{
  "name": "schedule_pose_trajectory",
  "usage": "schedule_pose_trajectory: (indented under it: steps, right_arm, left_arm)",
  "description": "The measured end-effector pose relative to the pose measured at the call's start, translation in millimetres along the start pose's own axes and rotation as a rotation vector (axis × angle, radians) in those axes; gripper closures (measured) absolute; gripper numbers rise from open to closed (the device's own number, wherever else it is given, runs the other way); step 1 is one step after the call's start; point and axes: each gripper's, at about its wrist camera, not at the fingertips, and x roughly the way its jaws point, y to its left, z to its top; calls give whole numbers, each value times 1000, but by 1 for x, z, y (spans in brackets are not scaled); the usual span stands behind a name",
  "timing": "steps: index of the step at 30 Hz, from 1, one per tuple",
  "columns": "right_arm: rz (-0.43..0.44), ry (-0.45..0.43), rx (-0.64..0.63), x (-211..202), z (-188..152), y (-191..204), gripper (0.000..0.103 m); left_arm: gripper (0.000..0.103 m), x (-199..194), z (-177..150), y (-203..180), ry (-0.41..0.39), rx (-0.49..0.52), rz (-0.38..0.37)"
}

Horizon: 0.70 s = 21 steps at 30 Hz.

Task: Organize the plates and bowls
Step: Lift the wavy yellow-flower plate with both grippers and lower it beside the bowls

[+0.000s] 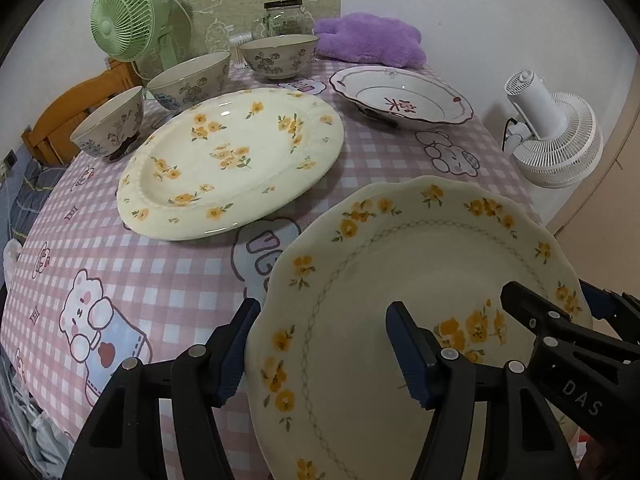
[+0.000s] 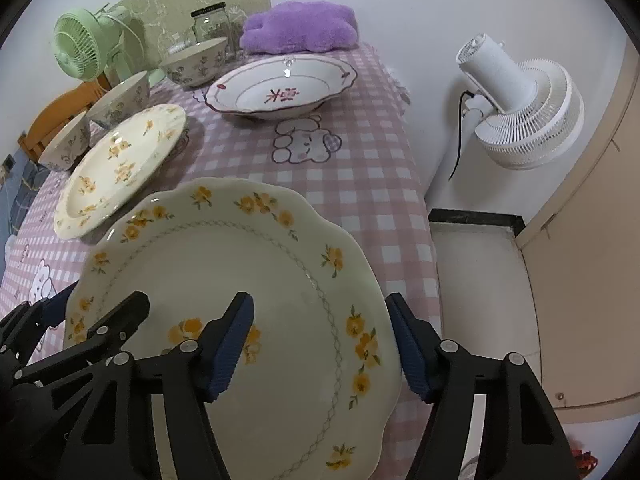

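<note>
The bench point(image 1: 172, 276), under a pink checked cloth with cartoon bears, carries all the crockery. Largest on it is the scalloped plate point(image 1: 400, 280) with yellow flowers, at the near edge, its rim overhanging the bench on the right-hand side. The left tongs point(image 1: 320, 344) straddle its left rim: one blue pad stands outside the edge, the other over the plate's well, both partly open, and whether either presses on the china cannot be told. The right tongs point(image 2: 320, 340) straddle the right rim in the same way, half open, with contact likewise unclear.

Beyond it, toward the left, lies the oval platter point(image 1: 232, 160) with yellow flowers, its long axis running from near left to far right. Farther back on the right sits the white soup plate point(image 1: 400, 96) with a dark wavy border and red characters. Three floral bowls point(image 1: 188, 80) stand upright in a line along the far left side, from the platter's left end to the back.
</note>
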Motion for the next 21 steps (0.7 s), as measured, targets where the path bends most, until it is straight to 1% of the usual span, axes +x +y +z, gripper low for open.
schedule_pose_trajectory:
  steps: [2,8,13,18,21]
  right_arm:
    - [-14,17,-14,5,-1,2,33]
    - [-21,24,-20,6,-2,3,33]
    - [-9,24,-20,-2,0,5,33]
    - [-11,4,-7,-17,6,13,33]
    - [-8,-8,-6,-27,9,22,33]
  left_arm:
    - [35,1,-1,-3,0,20,12]
    - [34,2,0,-3,-8,10,19]
    - [35,0,2,4,22,-23,-7]
    - [36,-20,5,12,-20,-15,-18]
    - [36,-28,7,24,-23,-20,-27]
